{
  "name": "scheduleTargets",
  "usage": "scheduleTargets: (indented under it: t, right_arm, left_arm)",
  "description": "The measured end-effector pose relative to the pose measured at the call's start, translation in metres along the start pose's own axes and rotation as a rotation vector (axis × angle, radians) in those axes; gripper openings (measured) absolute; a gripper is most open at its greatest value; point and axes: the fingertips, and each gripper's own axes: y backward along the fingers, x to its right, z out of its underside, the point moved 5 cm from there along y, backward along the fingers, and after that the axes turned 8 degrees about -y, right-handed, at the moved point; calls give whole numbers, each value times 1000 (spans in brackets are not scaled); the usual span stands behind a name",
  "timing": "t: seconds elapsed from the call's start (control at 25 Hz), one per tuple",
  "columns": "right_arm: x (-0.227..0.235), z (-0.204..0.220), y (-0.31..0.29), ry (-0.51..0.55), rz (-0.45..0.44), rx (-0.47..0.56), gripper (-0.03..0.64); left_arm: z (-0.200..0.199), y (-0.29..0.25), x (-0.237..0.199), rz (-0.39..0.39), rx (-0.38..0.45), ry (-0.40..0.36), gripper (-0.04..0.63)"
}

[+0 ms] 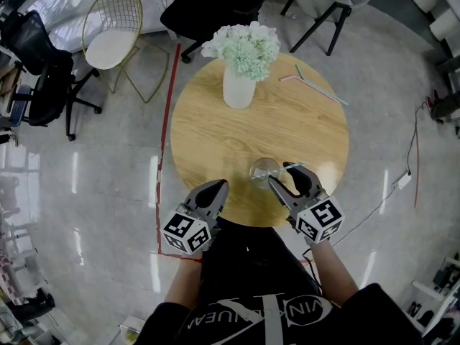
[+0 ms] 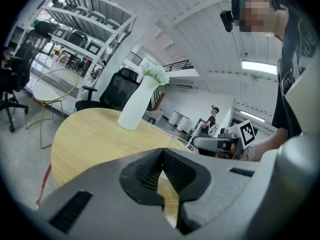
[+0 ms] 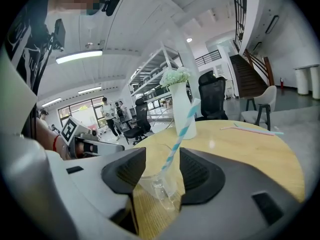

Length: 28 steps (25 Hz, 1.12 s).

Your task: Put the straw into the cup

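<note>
A clear cup (image 1: 263,172) (image 3: 156,183) stands near the front edge of the round wooden table (image 1: 208,139). A blue-and-white striped straw (image 3: 178,138) (image 1: 293,167) leans in it, its top sticking out above the rim. My right gripper (image 1: 283,176) (image 3: 162,170) is open, one jaw on each side of the straw and cup, and the pads touch neither. My left gripper (image 1: 219,186) (image 2: 161,178) is shut and holds nothing, hovering at the table's front-left edge. In the left gripper view the cup (image 2: 183,144) shows beside the right gripper (image 2: 216,144).
A white vase of pale flowers (image 1: 240,67) (image 2: 136,105) (image 3: 182,110) stands at the far middle of the table. Two loose straws (image 1: 313,82) (image 3: 251,130) lie at the far right. Chairs (image 1: 108,38) ring the table's far side; a red line (image 1: 167,121) marks the floor.
</note>
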Motion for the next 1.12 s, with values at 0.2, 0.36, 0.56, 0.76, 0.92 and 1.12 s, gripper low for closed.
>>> scheduleTargets:
  t: [0.2, 0.36, 0.56, 0.76, 0.92, 1.12]
  right_arm:
    - [5, 7, 5, -45, 19, -4, 227]
    - [8, 11, 11, -80, 31, 5, 258]
    - [9, 14, 20, -89, 48, -3, 256]
    - [6, 13, 31, -79, 37, 1, 255]
    - [1, 12, 41, -69, 18, 13, 188]
    - [-9, 9, 56, -45, -21, 30, 44]
  left_arm:
    - [2, -2, 4, 6, -2, -1, 6]
    - [4, -1, 8, 7, -3, -3, 6]
    - [3, 1, 14, 3, 1, -11, 6]
    - [1, 3, 24, -1, 11, -19, 6]
    - [0, 6, 34, -7, 23, -34, 6]
    - [-5, 13, 48, -21, 47, -56, 6]
